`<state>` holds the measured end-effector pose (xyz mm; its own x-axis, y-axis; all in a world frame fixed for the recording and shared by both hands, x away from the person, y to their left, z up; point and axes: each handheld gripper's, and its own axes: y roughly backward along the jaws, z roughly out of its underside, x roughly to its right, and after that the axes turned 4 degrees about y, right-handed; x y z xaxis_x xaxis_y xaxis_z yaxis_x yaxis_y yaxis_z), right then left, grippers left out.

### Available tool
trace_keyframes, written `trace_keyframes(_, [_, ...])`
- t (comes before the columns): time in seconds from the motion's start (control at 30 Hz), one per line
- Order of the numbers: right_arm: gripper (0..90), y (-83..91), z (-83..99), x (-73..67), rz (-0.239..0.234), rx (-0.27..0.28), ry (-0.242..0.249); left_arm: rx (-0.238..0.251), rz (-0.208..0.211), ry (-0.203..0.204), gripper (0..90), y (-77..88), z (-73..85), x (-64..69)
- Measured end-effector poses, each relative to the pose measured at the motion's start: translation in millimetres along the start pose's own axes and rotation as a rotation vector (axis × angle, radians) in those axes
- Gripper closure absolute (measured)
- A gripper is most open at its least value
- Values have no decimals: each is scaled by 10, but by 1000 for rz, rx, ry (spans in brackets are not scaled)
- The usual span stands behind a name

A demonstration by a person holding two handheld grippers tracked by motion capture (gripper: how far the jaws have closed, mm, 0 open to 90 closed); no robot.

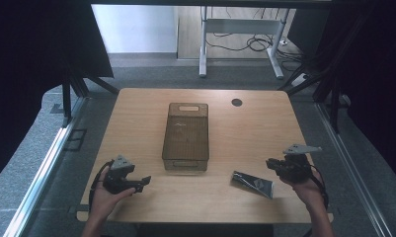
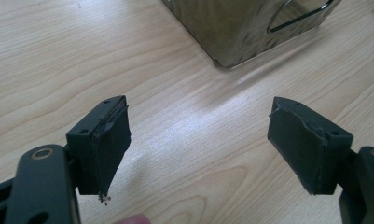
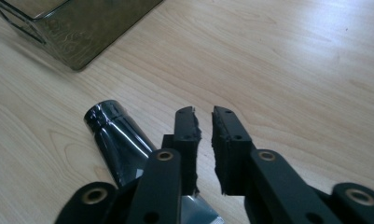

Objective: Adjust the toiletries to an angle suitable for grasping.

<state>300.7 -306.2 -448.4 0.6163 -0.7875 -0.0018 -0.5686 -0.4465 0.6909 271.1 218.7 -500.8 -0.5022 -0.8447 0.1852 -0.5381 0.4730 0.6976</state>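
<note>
A smoky, see-through plastic bin [image 1: 185, 137] stands in the middle of the wooden table [image 1: 245, 133], its long side running away from me. A dark glossy packet [image 1: 253, 183] lies flat near the front edge, right of the bin. My left gripper [image 1: 144, 182] hovers at the front left, pointing right toward the bin's near corner [image 2: 250, 28]; in its own view the left gripper [image 2: 198, 140] is open wide over bare wood. My right gripper [image 1: 270, 163] sits just right of the packet [image 3: 119, 144]; the right gripper [image 3: 204, 126] has its jaws together with nothing held.
A round cable hole [image 1: 236, 102] sits in the table's far right part. Beyond the far edge stands a white desk frame [image 1: 241, 44] with cables on the floor. Metal rails [image 1: 47, 158] run along both sides of the table.
</note>
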Motion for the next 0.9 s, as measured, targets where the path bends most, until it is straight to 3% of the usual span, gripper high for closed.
trace_keyframes(0.33, [855, -15, -180, -176, -60, -23, 43, -4, 0, 10, 213, -1, 2, -56])
trace_keyframes(0.57, [880, -126, -251, -337, -117, -88, 83, -3, 6, 9, 213, -10, 3, -38])
trace_keyframes(0.73, [886, -194, -275, -449, -141, -128, 125, 0, 6, 13, 213, -8, 5, -44])
trace_keyframes(0.9, [891, -264, -268, -496, -158, -147, 136, -3, 4, 14, 213, -6, 6, -48])
